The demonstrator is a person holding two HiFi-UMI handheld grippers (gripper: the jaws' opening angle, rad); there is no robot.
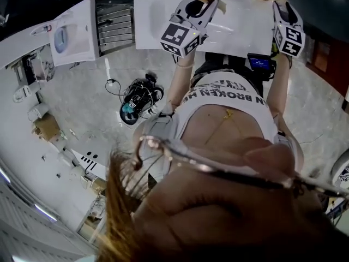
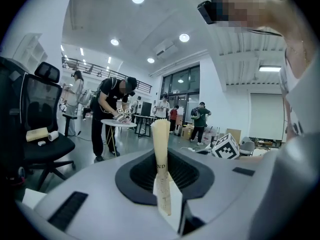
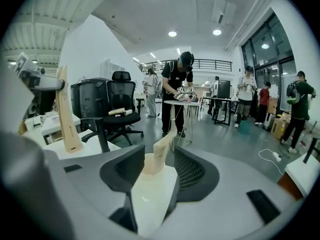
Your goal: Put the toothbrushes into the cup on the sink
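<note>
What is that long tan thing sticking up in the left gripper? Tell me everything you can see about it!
It is a toothbrush that seems to be wrapped in a tan paper sleeve. It is long, flat and narrow, with a wavy top edge and small dark print, of which only the letters ND can be read. No bristles show. It stands nearly upright, pinched between the jaws of the left gripper, and nothing else touches it. The head view shows it held over the white sink.

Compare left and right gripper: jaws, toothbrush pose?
The left gripper is shut on the left toothbrush; the right gripper is open, its jaws wide apart around the right toothbrush. The left toothbrush stands upright; the right toothbrush leans to the right. Shared: both toothbrushes are tan, and each sits between its gripper's jaws.
</note>
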